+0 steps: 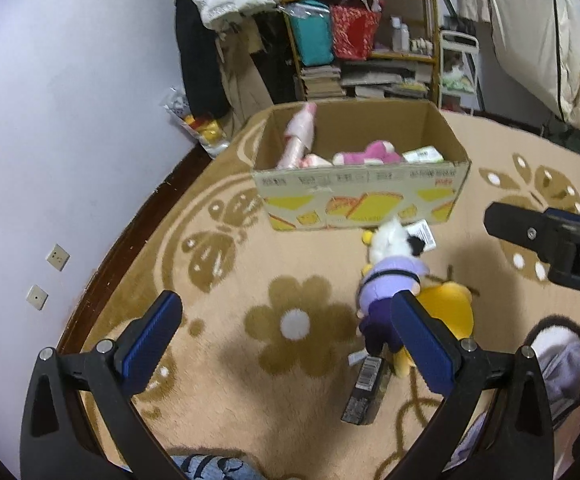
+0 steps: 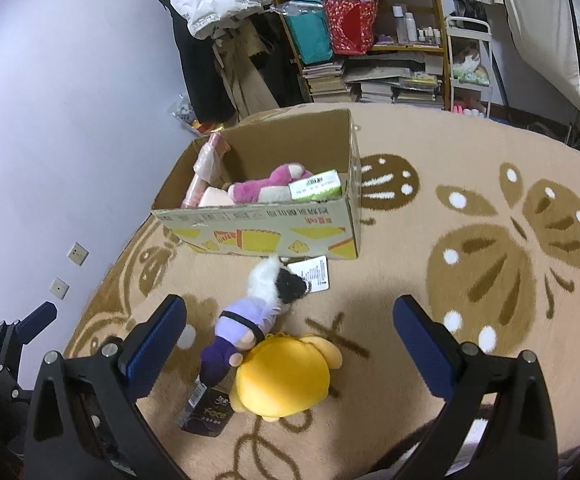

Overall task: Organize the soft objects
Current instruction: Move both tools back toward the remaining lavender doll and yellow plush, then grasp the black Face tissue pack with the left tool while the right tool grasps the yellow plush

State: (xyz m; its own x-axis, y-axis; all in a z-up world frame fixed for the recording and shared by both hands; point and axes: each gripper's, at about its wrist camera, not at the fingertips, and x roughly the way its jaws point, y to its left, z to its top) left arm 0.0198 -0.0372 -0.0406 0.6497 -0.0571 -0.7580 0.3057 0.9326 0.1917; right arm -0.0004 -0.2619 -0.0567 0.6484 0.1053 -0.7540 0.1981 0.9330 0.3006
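An open cardboard box (image 1: 364,200) (image 2: 261,232) stands on the carpet and holds a pink plush (image 1: 370,153) (image 2: 267,186), a green-white packet (image 2: 316,186) and a pink wrapped item (image 1: 300,136). In front of it lie a black-and-white plush in purple clothes (image 1: 390,280) (image 2: 249,316) and a yellow plush (image 1: 450,312) (image 2: 283,376), touching each other. My left gripper (image 1: 285,338) is open and empty, left of the plushes. My right gripper (image 2: 290,340) is open and empty, its fingers on either side of both plushes, above them. It also shows in the left wrist view (image 1: 550,240).
A small dark box (image 1: 366,392) (image 2: 205,412) lies beside the plushes, and a white tag (image 2: 312,274) by the box. A cluttered shelf (image 2: 370,40), hanging clothes (image 2: 217,20) and the wall (image 1: 69,120) bound the back and left. A bed (image 2: 562,40) stands right.
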